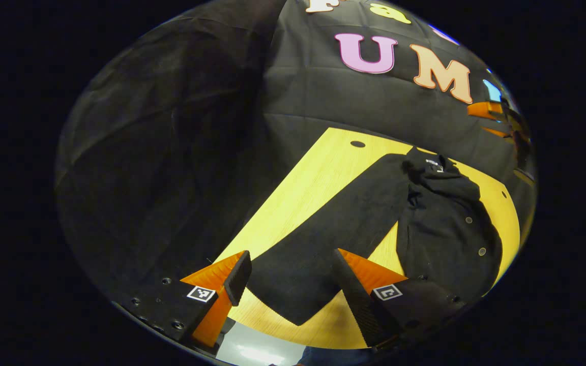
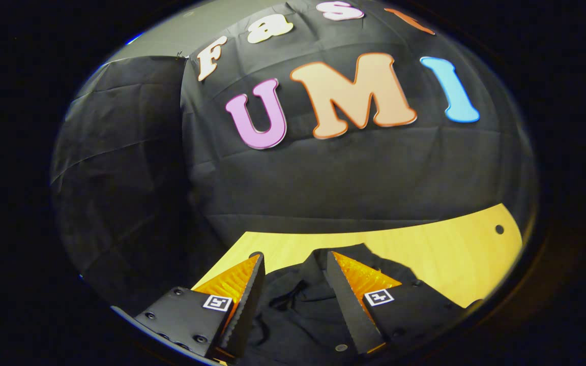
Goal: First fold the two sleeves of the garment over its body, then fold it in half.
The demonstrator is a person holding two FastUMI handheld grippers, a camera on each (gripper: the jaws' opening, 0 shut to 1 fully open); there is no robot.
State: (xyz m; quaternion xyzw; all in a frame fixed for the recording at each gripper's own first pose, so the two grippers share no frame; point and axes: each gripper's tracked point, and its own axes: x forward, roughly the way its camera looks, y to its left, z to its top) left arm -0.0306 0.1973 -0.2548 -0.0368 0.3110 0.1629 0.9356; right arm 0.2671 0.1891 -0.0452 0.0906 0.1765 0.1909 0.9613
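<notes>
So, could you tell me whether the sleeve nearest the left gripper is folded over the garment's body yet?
Not yet: the sleeve lies spread straight out across the table, away from the garment's body.

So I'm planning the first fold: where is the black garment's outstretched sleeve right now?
In the left gripper view, the long black sleeve lies flat on the yellow wooden table, stretching from the black garment's body at right to between the open left hand-held gripper.

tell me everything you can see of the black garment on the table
The black garment looks like soft dark fabric with small round snaps down its front and a label at the collar. It lies flat on the yellow wooden table, one long sleeve spread out sideways, not yet folded over the body. Both grippers hover open above it, touching nothing.
</notes>
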